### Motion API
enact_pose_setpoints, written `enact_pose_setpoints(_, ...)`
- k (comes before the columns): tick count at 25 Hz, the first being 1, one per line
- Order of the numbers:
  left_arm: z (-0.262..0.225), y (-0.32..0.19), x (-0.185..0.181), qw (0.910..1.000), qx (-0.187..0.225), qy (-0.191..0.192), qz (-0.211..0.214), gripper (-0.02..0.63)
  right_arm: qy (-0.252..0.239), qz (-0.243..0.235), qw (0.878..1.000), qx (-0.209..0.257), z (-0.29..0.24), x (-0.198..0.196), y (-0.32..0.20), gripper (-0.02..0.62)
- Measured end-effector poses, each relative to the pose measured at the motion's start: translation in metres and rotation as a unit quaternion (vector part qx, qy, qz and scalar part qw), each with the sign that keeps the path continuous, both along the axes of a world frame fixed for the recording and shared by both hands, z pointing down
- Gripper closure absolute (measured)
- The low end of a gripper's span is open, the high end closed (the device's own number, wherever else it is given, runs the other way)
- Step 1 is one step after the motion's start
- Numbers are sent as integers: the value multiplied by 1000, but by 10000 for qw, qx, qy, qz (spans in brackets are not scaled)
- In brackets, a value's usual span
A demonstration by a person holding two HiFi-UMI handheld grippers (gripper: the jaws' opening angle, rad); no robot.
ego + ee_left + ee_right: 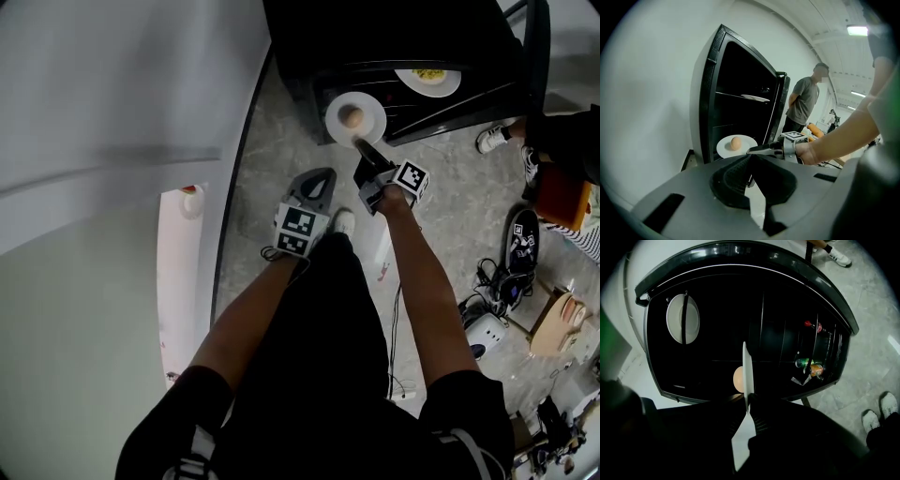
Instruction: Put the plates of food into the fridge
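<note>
1. Head view: the person stands on a grey floor (450, 206) facing an open black fridge (394, 37), with a gripper in each hand.
2. The right gripper (366, 150) reaches toward the fridge. Its fingers (761, 420) pinch the near rim of a white plate (371, 120), which shows edge-on in the right gripper view.
3. A round, tan bun (351, 115) sits on the middle of that plate.
4. The held plate hangs at the fridge's open front, low down, resting on no shelf.
5. A second plate (442, 87) with yellow food (429, 72) lies on a fridge shelf, higher up and to the right of the held one.
6. The left gripper (322, 175) hangs lower and to the left, near the person's leg, apart from the plate. In the left gripper view its fingers (731, 178) are pressed together at the tips with nothing between them.
7. Drink cans (806, 363) stand in the fridge door rack at the right.
8. A bystander (801, 101) stands beyond the fridge door.
</note>
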State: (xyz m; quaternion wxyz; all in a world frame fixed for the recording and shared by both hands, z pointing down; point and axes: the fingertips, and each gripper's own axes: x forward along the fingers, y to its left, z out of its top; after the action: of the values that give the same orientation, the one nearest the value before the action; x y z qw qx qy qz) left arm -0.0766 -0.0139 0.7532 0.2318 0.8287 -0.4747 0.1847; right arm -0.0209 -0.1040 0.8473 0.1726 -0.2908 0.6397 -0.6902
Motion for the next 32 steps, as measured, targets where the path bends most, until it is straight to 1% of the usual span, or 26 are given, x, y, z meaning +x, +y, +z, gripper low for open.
enact_pose_setpoints(6, 12, -22, 10, 9997, 91, -100, 181, 584, -92, 234, 9996, -113, 19, -3, -25, 552)
enact_pose_setpoints(11, 20, -39, 13, 9993, 146, -194, 301, 584, -44, 262, 9996, -21, 25, -8, -44, 555)
enact_pose_setpoints(16, 23, -46, 13, 9995, 98, -137, 274, 584, -134, 367, 9991, -156, 33, -8, -60, 558)
enact_pose_setpoints(21, 25, -46, 14, 9997, 32, -115, 217, 584, -171, 368, 9987, -297, 35, -14, -73, 560)
enact_pose_setpoints(26, 23, -45, 15, 9997, 32, -124, 227, 584, -29, 325, 9990, -289, 33, -21, -79, 558)
enact_pose_setpoints(29, 21, -46, 14, 9997, 35, -120, 206, 584, -90, 341, 9989, -300, 31, -21, -80, 557)
enact_pose_setpoints(31, 18, -47, 14, 9997, 40, -124, 207, 584, -116, 376, 9987, -314, 29, -19, -78, 549)
enact_pose_setpoints(32, 16, -47, 13, 9998, 24, -102, 193, 584, -84, 379, 9987, -326, 28, -17, -75, 517)
